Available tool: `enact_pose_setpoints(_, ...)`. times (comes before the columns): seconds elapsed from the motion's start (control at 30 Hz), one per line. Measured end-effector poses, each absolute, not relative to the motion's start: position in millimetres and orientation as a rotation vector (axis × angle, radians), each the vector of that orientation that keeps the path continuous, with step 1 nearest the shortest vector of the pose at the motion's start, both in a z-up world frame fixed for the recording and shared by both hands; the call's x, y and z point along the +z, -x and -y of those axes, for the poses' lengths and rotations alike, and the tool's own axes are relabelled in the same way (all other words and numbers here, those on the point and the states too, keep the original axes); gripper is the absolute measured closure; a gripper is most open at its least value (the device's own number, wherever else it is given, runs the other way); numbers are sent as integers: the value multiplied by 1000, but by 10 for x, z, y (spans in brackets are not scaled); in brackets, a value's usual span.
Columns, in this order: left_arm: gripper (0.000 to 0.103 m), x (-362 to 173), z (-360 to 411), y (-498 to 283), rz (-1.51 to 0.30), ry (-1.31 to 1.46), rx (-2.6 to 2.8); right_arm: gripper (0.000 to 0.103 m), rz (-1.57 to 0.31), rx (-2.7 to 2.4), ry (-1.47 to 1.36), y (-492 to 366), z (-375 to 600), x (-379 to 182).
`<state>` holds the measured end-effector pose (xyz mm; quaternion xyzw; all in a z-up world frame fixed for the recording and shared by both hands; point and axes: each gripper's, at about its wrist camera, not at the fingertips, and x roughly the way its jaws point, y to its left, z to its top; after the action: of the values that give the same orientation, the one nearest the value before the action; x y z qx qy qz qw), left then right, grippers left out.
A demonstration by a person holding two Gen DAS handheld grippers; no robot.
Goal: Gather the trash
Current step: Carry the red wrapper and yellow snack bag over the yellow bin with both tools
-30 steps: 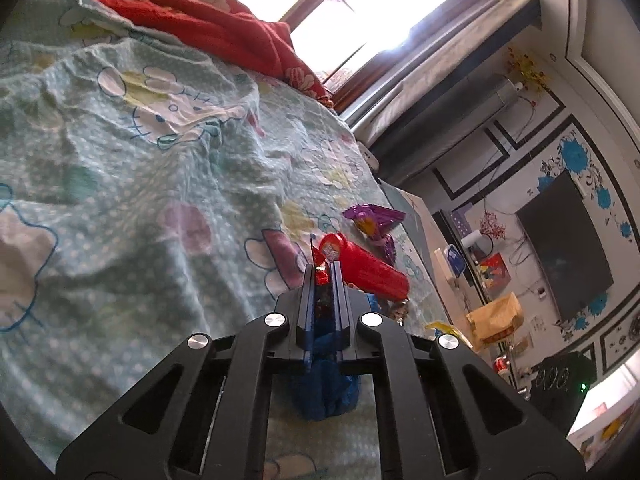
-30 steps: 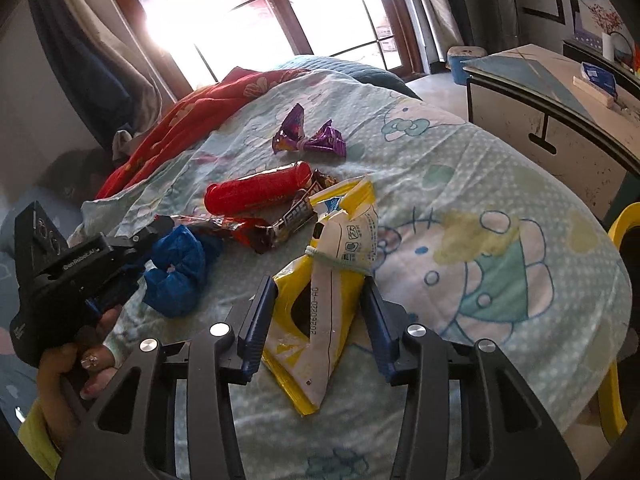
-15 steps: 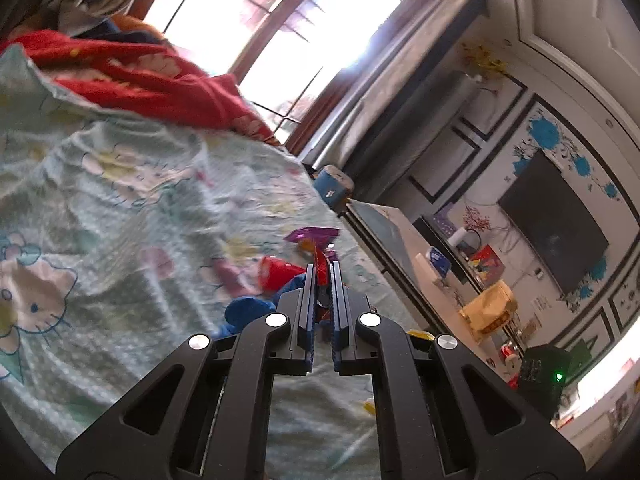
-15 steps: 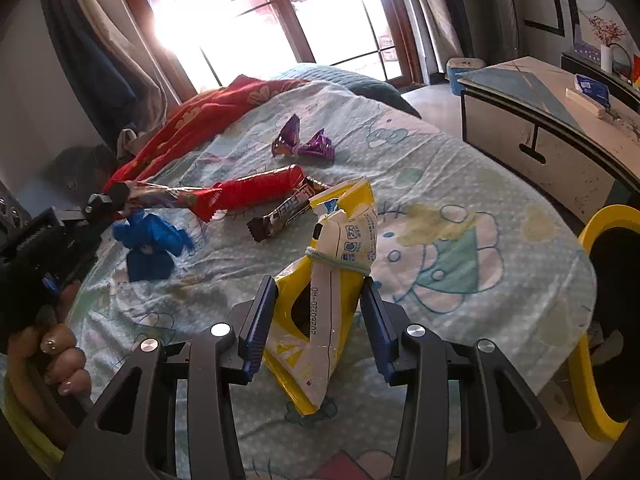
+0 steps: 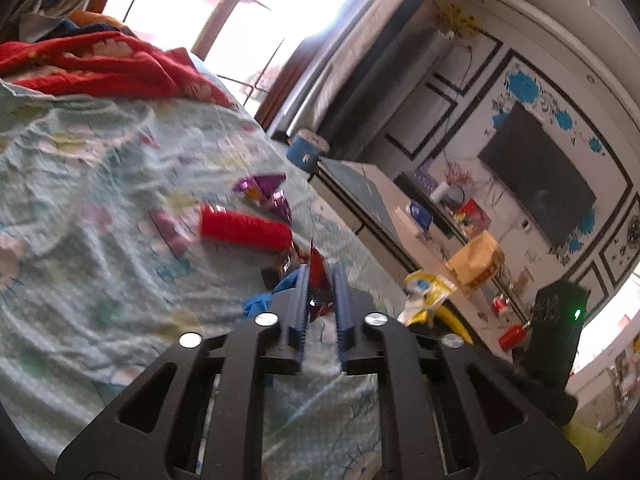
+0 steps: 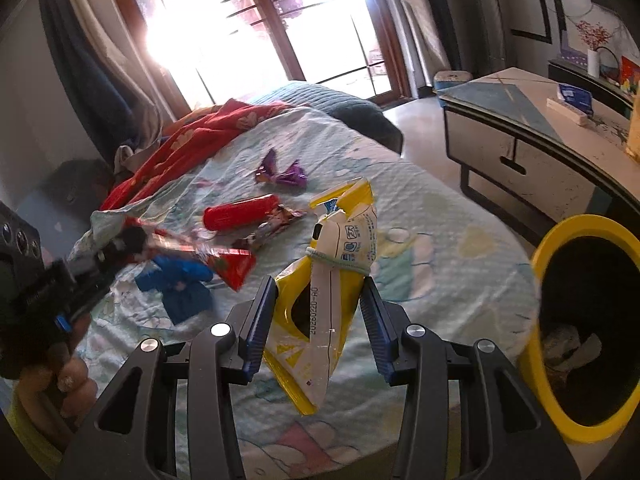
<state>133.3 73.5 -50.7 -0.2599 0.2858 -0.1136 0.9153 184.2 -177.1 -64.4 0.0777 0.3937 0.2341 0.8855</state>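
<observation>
Altogether, two grippers, one wrapper each: red wrapper (image 6: 230, 266), yellow packet (image 6: 328, 304).

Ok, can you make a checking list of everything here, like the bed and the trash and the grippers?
Surface: bed with cartoon sheet, rumpled; red blanket at the far end.
Job's things: yellow bag and red wrapper, both held; yellow bin beside the bed, something pale inside.
Clutter: red tube, purple wrapper, bar wrapper, blue wad, all lying on the sheet.
Grippers: left gripper shut on the red wrapper; right gripper shut on the bag.
Cables: nothing seen on the bed.
Surroundings: bright window, cabinet, TV.
</observation>
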Motion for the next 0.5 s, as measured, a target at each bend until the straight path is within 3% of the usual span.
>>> enact_pose_setpoints(0.07,95,-513,-676,-1344,-593,518,-242,61,-820,472,-169,-1838,1843,-644)
enact_pose_setpoints(0.13,86,-496,-639,-1348,-590,504,-255,61,-818,465,-173,-1832,1898,-641)
enact_pose_setpoints(0.2,86,-462,-589,-1357,-589,471,-257,61,-814,459,-174,-1827,1943,-635)
enact_pose_setpoints(0.27,100,-450,-541,-1361,-593,449,-264,61,-807,453,-178,-1829,2002,-622)
enact_pose_setpoints(0.5,102,-428,-368,-1365,-621,387,-282,61,-790,429,-209,-1871,2189,-580)
